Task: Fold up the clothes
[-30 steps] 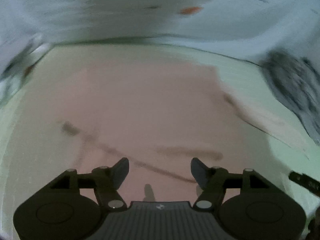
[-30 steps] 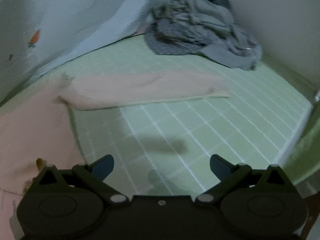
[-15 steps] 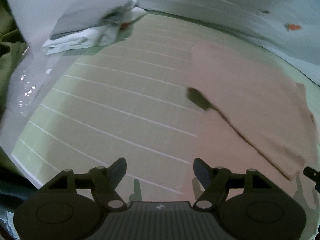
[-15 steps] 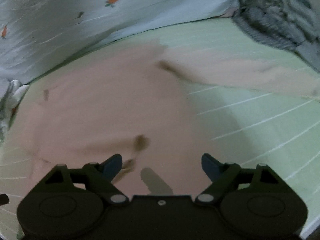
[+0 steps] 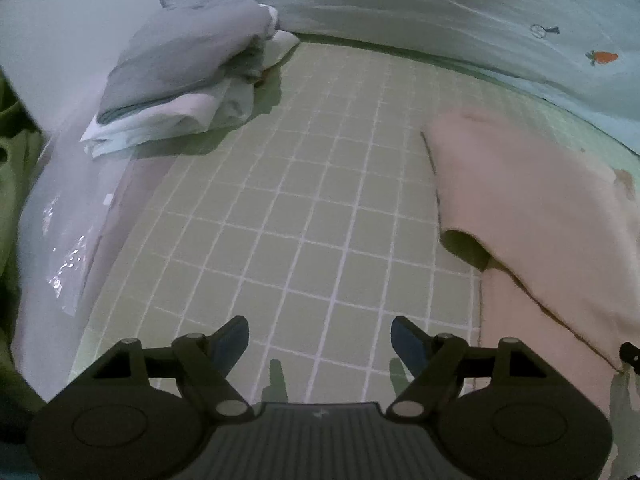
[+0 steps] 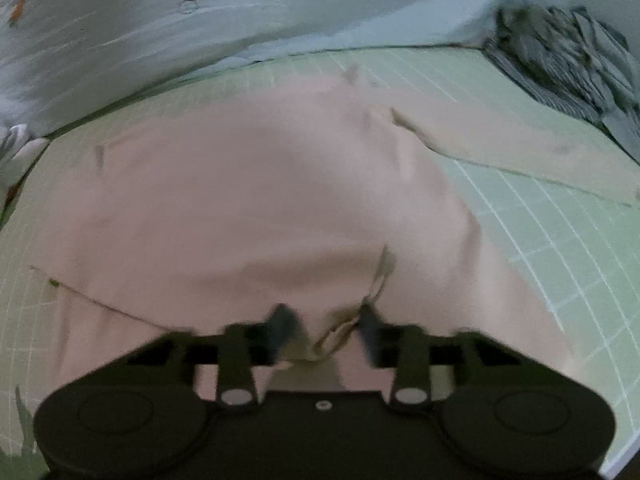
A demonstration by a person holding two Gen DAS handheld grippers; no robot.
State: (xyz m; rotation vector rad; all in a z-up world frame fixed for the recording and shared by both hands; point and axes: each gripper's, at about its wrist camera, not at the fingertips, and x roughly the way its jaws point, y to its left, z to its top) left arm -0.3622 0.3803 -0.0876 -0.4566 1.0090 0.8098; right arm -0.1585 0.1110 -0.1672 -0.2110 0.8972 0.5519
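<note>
A pink long-sleeved garment lies spread on the green checked sheet, with one sleeve stretched out to the right. My right gripper is low over its near edge, motion-blurred. Its fingers are narrowed but still apart, and the neckline lies between them. In the left wrist view the same pink garment lies to the right, one edge lifted in a small arch. My left gripper hovers open over the bare sheet, left of the garment, holding nothing.
A folded stack of grey and white clothes sits at the back left, with a clear plastic bag beside it. A heap of grey unfolded clothes lies at the back right. Pale carrot-print fabric runs along the back.
My right gripper swung left from the sleeve to the garment's neckline, dropped low, and its fingers narrowed. My left gripper swung left off the pink garment to the bare sheet.
</note>
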